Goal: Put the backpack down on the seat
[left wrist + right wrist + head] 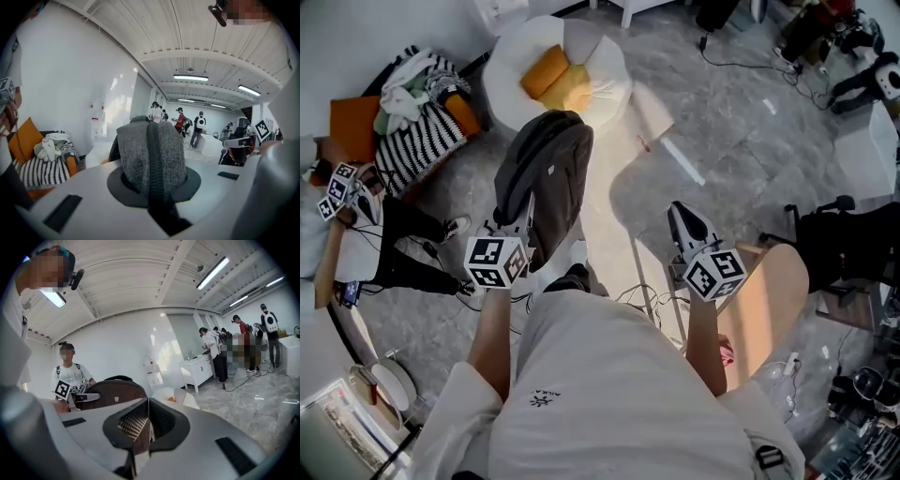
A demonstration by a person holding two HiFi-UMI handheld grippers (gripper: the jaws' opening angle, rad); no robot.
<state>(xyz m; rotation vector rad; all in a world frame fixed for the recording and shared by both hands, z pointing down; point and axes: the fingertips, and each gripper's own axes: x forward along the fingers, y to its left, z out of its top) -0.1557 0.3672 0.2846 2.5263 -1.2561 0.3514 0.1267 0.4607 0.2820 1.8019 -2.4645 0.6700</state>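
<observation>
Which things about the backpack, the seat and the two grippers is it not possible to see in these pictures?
1. Head view: the jaw tips of the left gripper, covered by the backpack.
2. Left gripper view: whether the gray fabric in the jaws is a handle or a strap; it fills the view and covers most of the seat.
3. Right gripper view: the backpack's lower half, cut off by the body of the right gripper.

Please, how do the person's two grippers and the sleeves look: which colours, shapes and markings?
The left gripper and the right gripper each have a pale grey body with dark jaws, and each carries a white cube printed with black square markers. The person wears a white T-shirt with short sleeves.
</observation>
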